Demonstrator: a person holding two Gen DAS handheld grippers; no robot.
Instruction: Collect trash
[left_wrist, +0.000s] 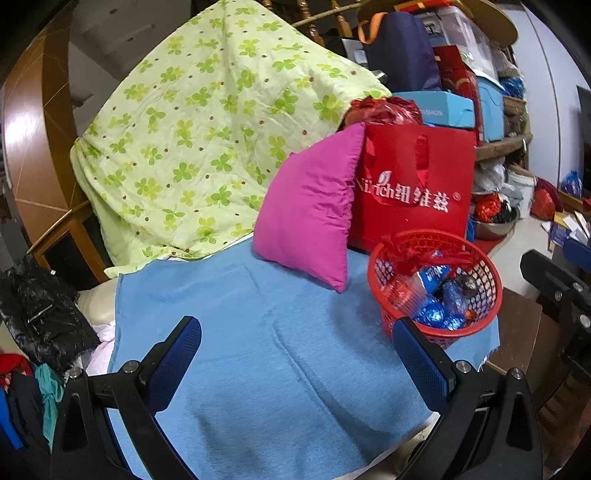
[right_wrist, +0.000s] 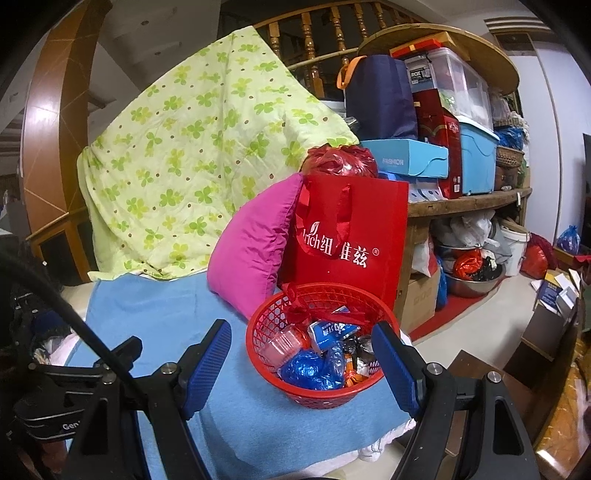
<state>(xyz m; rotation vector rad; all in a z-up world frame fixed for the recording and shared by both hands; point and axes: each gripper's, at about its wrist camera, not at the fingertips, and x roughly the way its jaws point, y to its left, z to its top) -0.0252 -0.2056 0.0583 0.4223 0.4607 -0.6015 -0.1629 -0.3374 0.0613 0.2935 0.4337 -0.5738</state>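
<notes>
A red mesh basket (left_wrist: 484, 317) (right_wrist: 266, 332) sits on the blue cloth (left_wrist: 280, 354) (right_wrist: 155, 306) near its right edge. It holds trash: blue crumpled wrappers (left_wrist: 437, 314) (right_wrist: 314, 367), a clear plastic cup (left_wrist: 400, 293) (right_wrist: 284, 341), a blue-and-white packet (right_wrist: 328, 330) and dark foil wrappers (right_wrist: 360, 350). My left gripper (left_wrist: 297, 354) is open and empty over the cloth, left of the basket. My right gripper (right_wrist: 301, 354) is open and empty, its fingers standing either side of the basket's near part.
A pink pillow (left_wrist: 310, 214) (right_wrist: 255, 243) and a red gift bag (left_wrist: 417, 192) (right_wrist: 351, 240) stand behind the basket. A green clover quilt (left_wrist: 207, 140) (right_wrist: 199, 162) drapes behind. Cluttered shelves (right_wrist: 465, 199) at right; dark clothes (left_wrist: 40, 314) at left.
</notes>
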